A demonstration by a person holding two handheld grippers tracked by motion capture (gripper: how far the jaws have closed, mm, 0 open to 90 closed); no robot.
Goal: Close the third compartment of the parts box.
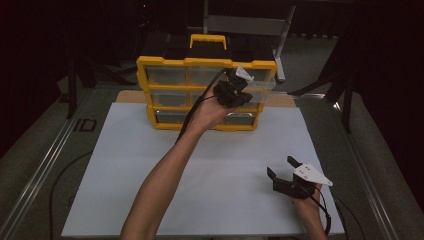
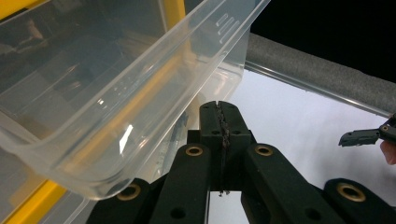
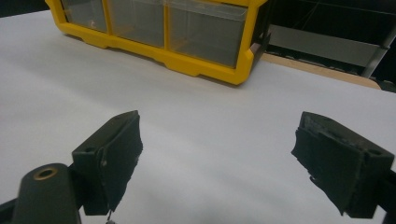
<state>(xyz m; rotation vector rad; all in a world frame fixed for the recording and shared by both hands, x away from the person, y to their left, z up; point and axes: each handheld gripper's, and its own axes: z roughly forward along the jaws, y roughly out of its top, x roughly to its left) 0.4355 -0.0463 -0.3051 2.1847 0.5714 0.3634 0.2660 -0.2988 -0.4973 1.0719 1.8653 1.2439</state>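
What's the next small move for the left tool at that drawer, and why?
Probably keep drawing the clear drawer straight out of the yellow organizer. The left tool has its jaws shut at the drawer's front, and the drawer already juts out of its slot, tilted. The right tool rests open over the white board, free to support the drawer underneath.

A white board (image 1: 150, 180) covers the table, and a strip of brown wood (image 1: 280, 100) shows at its far edge. Behind it stands a grey metal frame (image 1: 250, 25). A black cable (image 1: 60, 185) lies at the left side.
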